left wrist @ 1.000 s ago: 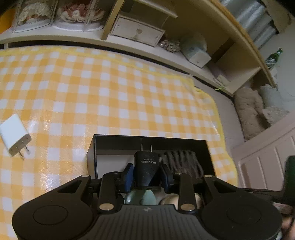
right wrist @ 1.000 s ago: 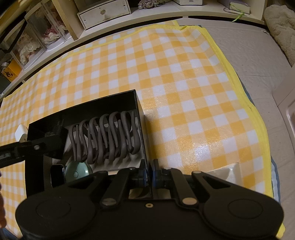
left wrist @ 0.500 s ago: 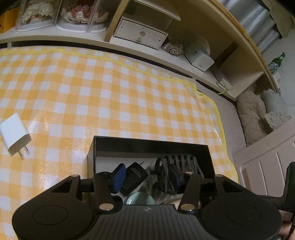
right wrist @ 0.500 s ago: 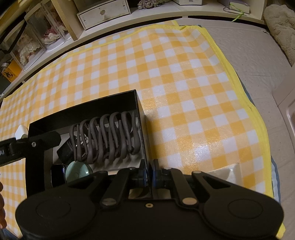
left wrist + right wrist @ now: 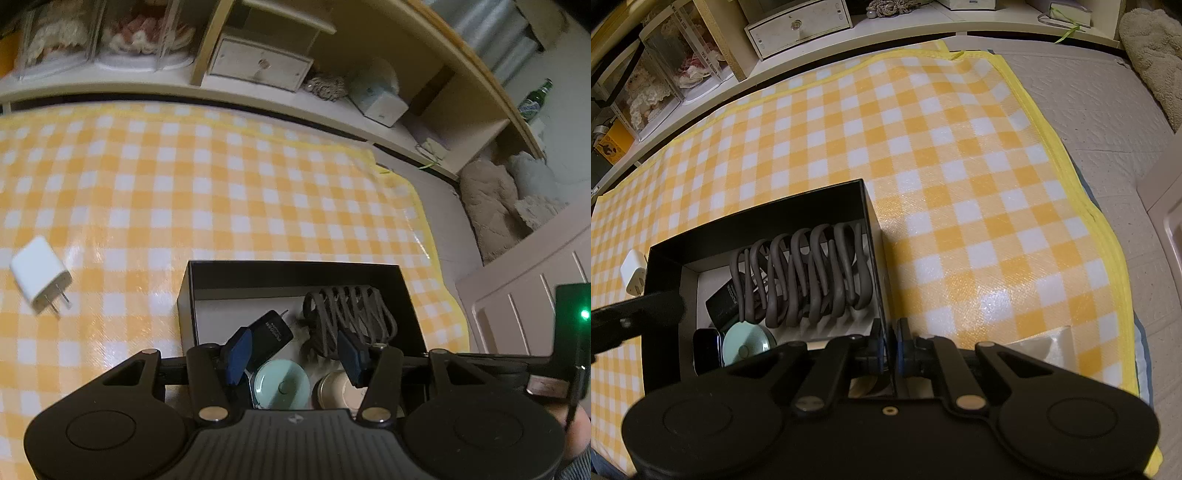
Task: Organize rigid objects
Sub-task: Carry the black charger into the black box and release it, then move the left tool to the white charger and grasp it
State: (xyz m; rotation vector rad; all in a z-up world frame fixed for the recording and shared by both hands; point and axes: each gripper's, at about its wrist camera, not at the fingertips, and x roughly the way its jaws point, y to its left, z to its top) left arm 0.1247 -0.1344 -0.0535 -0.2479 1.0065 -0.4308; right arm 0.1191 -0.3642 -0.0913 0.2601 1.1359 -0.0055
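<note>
A black box point(image 5: 295, 271) point(image 5: 757, 221) sits on the yellow checked mat. Inside lie a black charger point(image 5: 271, 332) point(image 5: 722, 304), a grey wavy rack point(image 5: 349, 317) point(image 5: 809, 273), a pale green round lid point(image 5: 282, 384) point(image 5: 744, 343) and a tan round tin point(image 5: 338, 387). My left gripper point(image 5: 295, 356) is open and empty above the box's near side. My right gripper point(image 5: 890, 341) is shut on the box's right wall. A white charger point(image 5: 40, 277) point(image 5: 632, 271) lies on the mat left of the box.
A low shelf along the mat's far edge holds a small white drawer unit point(image 5: 258, 64) point(image 5: 798, 24), clear display cases point(image 5: 103, 33) and a white box point(image 5: 380, 103). Fluffy cushions point(image 5: 495, 206) lie at the right. A green bottle point(image 5: 533, 99) stands on the far shelf.
My left gripper opened and let go of the black charger, which now lies tilted inside the box. The left gripper drew back a little. The right gripper stayed put.
</note>
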